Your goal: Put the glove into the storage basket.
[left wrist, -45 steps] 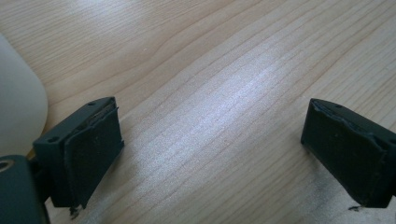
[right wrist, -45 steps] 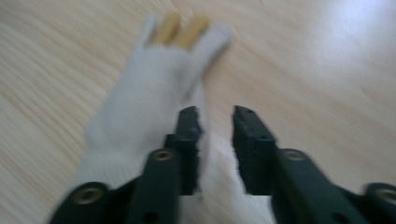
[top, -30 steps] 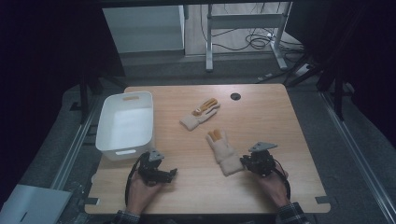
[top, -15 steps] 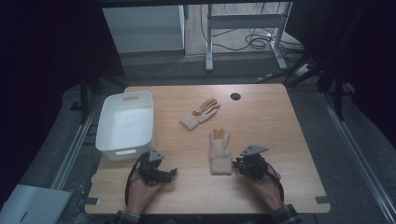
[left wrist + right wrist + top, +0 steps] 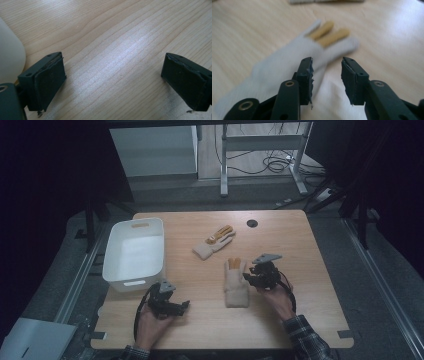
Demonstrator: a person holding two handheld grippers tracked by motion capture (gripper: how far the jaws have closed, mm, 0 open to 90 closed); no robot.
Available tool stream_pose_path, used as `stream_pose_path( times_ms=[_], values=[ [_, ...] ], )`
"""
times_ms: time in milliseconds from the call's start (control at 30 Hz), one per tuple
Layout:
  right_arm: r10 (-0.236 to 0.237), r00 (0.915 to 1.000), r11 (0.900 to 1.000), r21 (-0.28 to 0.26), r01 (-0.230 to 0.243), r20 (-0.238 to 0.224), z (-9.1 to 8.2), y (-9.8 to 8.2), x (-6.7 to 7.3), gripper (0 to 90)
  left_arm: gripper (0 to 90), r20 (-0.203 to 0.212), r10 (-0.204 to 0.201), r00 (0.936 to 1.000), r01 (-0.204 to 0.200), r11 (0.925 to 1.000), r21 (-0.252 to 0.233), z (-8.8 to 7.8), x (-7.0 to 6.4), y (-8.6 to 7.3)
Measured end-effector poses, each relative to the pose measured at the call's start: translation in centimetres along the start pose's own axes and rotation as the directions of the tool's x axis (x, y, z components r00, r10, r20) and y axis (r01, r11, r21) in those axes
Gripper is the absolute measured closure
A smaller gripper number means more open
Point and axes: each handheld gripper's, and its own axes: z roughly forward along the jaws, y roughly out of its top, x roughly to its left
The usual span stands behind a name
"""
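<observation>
Bin (image 5: 134, 254) at the desk's (image 5: 310, 270) left edge. Far glove (image 5: 214, 241) near desk centre, right of the bin. Near glove (image 5: 235, 282) in front of it, toward the near edge. Right tongs (image 5: 248, 279) just right of the near glove; left tongs (image 5: 184, 306) before the bin, near the front edge.

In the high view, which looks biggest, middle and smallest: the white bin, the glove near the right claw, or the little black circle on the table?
1. White bin, biggest.
2. Glove beside the right claw, middle.
3. Black circle, smallest.
</observation>
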Motion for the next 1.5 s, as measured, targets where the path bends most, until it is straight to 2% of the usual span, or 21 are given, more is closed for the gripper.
stream_pose_path(
  times_ms=[267,533,1067,1200,1500],
  values=[
    [0.004,1.0000,1.000,-0.017,-0.004,-0.003,2.3,4.1,-0.7,55.5,5.3,0.001,0.001,1.0000,-0.001,1.0000,-0.001,0.0,0.0,0.0],
    [-0.030,0.9995,1.000,-0.004,0.030,0.006,5.1,7.1,-0.9,51.8,5.2,0.002,0.003,1.0000,-0.003,1.0000,0.000,0.0,0.0,0.0],
    [-0.045,0.9990,0.999,-0.019,0.045,-0.004,10.4,11.0,-2.0,45.1,5.1,0.004,0.003,1.0000,-0.003,1.0000,-0.001,0.0,0.0,0.0],
    [-0.058,0.9983,0.998,-0.018,0.058,-0.005,11.6,11.6,-2.1,43.0,5.1,0.005,0.003,1.0000,-0.003,1.0000,-0.001,0.0,0.0,0.0],
    [-0.046,0.9989,0.999,-0.016,0.046,-0.010,14.2,12.5,-2.2,40.5,5.0,0.005,0.004,1.0000,-0.004,1.0000,-0.001,0.0,0.0,0.0]
  ],
)
